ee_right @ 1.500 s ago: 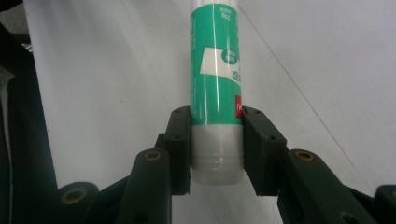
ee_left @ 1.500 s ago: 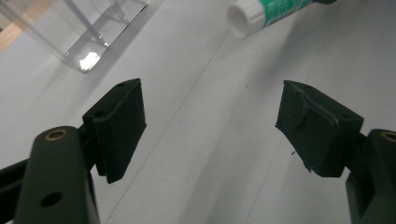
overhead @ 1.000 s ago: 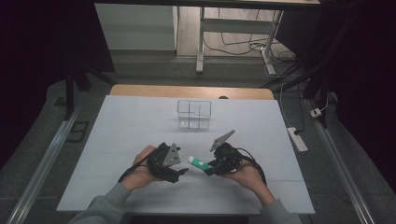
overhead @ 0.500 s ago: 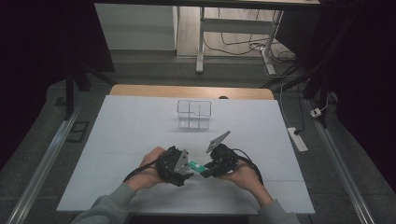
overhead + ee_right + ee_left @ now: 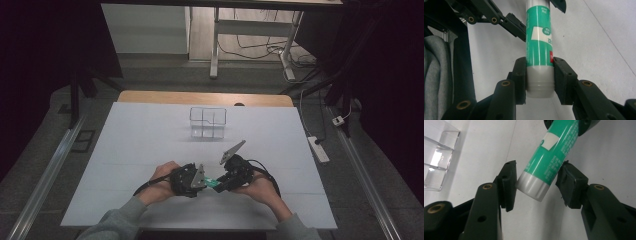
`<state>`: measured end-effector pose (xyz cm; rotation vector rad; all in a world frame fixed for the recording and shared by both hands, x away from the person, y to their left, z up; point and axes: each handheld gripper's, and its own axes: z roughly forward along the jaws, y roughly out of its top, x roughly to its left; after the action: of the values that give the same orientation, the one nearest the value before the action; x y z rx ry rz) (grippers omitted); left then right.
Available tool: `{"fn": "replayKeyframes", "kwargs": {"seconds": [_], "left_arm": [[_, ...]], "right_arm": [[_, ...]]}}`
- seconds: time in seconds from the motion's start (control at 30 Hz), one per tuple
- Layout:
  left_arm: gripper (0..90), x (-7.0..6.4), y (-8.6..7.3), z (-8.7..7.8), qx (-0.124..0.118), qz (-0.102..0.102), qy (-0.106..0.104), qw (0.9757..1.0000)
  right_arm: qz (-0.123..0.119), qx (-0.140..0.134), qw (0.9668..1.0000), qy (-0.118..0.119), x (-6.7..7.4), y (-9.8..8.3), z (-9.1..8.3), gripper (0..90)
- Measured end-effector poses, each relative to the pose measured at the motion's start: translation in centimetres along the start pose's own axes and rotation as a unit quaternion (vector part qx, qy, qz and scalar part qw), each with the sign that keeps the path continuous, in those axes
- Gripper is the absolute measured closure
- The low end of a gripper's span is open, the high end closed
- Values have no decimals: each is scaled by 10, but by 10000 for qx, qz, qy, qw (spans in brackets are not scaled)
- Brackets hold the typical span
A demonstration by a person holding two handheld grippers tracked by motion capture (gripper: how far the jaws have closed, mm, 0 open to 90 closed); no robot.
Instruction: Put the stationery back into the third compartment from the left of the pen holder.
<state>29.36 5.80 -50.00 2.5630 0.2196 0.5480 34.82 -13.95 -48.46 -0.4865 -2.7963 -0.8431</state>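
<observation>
High view: I hold my two grippers tip to tip over the near middle of the table (image 5: 150,140), with a glue stick (image 5: 214,183) bridging the gap between them. My right gripper (image 5: 223,182) carries the stick level, so that its free end points straight into my left gripper (image 5: 202,178), a pose that looks set for a handover or for pulling the cap. A clear organiser (image 5: 208,122) stands well apart at the far middle of the table, and I judge it the likely place for the stick afterwards.

Right gripper view: my jaws pinch the stick (image 5: 539,45) at its pale, translucent end, both pads flat against that end, so the green body stands free for the other gripper. The label is a white patch with small green print and a red mark beside it; the characters are too blurred and cropped for me to read, and no brand can be made out.

Left gripper view: my left jaws have just been closing, and the stick's grey end (image 5: 533,185) lies between them. One pad appears to touch the body at the join of grey and green; the other stands just beside the grey end with a sliver of gap, so I judge the grip not yet made. Fine white print runs along the green body (image 5: 554,147), illegible here. A corner of the organiser (image 5: 437,157) shows at upper left.
</observation>
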Motion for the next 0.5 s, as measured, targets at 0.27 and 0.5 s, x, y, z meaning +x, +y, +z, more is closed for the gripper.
{"fn": "replayKeyframes", "kwargs": {"seconds": [0.27,0.5], "left_arm": [[546,0,-2,0,92,151,-118,9998],[583,-2,-3,3,282,298,-254,9988]], "right_arm": [[28,-16,9999,126,-1,0,-1,646],[11,40,9998,200,-2,0,2,645]]}}
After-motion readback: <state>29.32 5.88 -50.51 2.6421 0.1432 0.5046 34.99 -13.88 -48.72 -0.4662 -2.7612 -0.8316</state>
